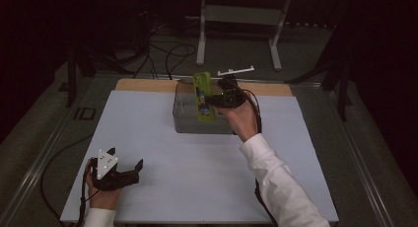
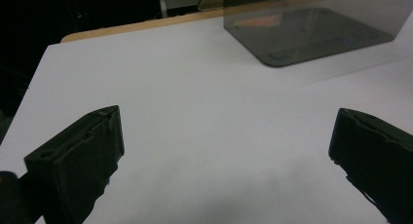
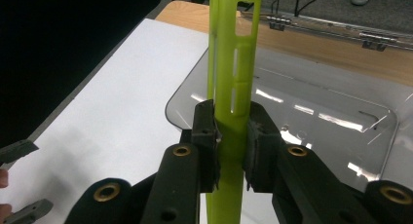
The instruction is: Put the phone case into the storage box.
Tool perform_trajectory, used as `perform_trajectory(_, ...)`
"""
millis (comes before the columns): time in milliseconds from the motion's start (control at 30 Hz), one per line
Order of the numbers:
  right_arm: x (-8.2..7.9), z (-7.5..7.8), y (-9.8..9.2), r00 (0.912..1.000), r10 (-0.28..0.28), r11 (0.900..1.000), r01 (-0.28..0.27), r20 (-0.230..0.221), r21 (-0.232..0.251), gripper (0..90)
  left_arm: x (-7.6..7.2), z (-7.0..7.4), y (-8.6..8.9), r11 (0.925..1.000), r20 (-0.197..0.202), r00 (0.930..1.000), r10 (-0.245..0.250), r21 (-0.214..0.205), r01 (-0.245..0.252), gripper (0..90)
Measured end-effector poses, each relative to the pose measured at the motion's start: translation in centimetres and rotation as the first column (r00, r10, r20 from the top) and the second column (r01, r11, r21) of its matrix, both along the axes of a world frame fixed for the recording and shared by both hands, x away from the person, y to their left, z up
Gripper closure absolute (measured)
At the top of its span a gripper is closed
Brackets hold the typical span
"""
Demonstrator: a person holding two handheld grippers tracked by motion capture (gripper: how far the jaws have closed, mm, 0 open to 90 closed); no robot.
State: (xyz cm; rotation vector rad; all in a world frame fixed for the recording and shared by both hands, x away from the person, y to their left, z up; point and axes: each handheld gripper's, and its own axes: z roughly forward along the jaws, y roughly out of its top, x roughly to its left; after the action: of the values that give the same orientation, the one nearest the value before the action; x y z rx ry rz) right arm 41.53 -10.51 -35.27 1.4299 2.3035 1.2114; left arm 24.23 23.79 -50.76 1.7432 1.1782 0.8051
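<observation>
A lime-green flat plastic piece [image 1: 203, 96] with slots cut through it is held on edge above a clear grey box [image 1: 185, 122] at the back middle of the mat. My right gripper [image 1: 217, 99] is shut on it. In the right gripper view the two pads pinch the green piece [image 3: 234, 53] from both sides at my right gripper [image 3: 233, 136], over the box's near-left corner [image 3: 195, 95]. My left gripper [image 1: 125, 157] rests at the front left of the mat, open, with nothing between its jaws [image 2: 226, 136]. The box [image 2: 311, 34] lies far ahead of it.
A white mat [image 1: 162, 187] covers the table, with a wooden strip [image 1: 143, 85] showing along its back edge. Behind the table are loose cables [image 1: 172, 54] and a white stand frame [image 1: 236, 19] on the floor. Dark surroundings lie to either side.
</observation>
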Motion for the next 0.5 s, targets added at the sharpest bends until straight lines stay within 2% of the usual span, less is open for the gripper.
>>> perform_trajectory(500,1.5,0.1,0.0,0.9988,-0.042,0.9990,0.042,-0.023,-0.017,77.9,0.0,0.0,0.0,1.0000,0.002,1.0000,-0.003,-0.002,0.003,0.0)
